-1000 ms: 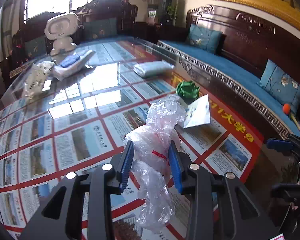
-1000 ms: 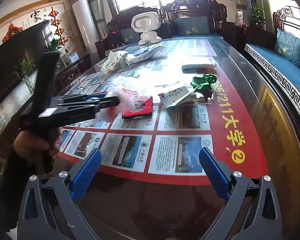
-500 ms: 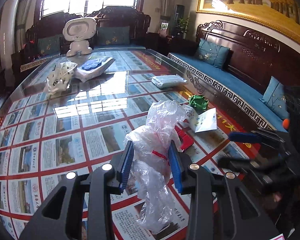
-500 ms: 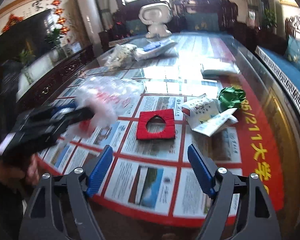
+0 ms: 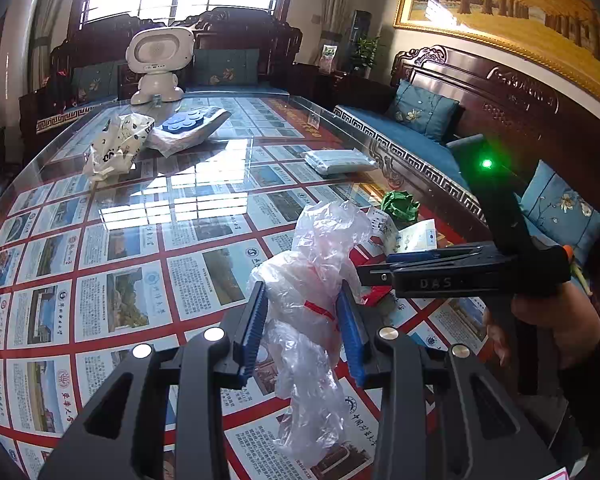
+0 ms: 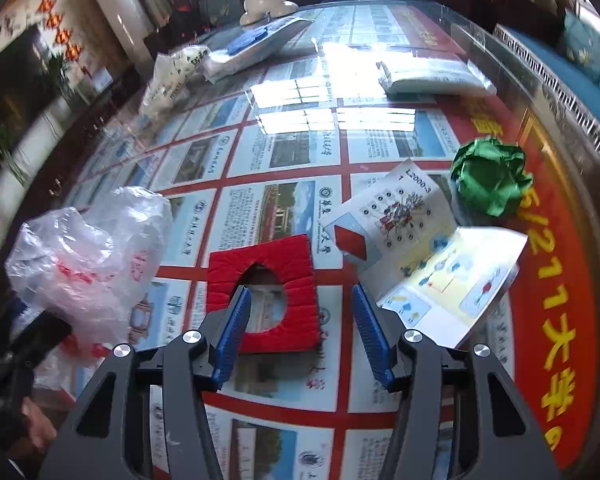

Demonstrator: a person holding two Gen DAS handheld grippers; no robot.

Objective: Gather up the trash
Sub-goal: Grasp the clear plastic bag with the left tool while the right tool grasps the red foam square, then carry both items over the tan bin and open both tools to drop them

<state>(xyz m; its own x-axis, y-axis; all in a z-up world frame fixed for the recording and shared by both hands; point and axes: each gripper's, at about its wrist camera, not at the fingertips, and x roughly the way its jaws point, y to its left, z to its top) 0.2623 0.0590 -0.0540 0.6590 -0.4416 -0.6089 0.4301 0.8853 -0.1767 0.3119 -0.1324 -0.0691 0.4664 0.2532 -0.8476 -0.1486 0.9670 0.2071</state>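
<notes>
Your left hand-held gripper [image 5: 304,332] clamped the plastic bag [image 5: 312,280] above the desk [image 5: 120,240]. Your right hand-held gripper [image 6: 300,320] had just been closing, jaws half-wide over the red pad's [image 6: 260,276] near edge, pads not pressing it. Beyond lay a leaflet [image 6: 420,248], then a green wad [image 6: 488,184].

Three plastic bags [image 5: 320,280], one red pad [image 6: 260,292], two leaflets [image 6: 420,240]

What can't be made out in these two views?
- Left wrist view: red pad mostly hidden by plastic bag and right gripper.
- Right wrist view: left gripper hidden behind the bag.
- Both views: leaflet print too small to read.
</notes>
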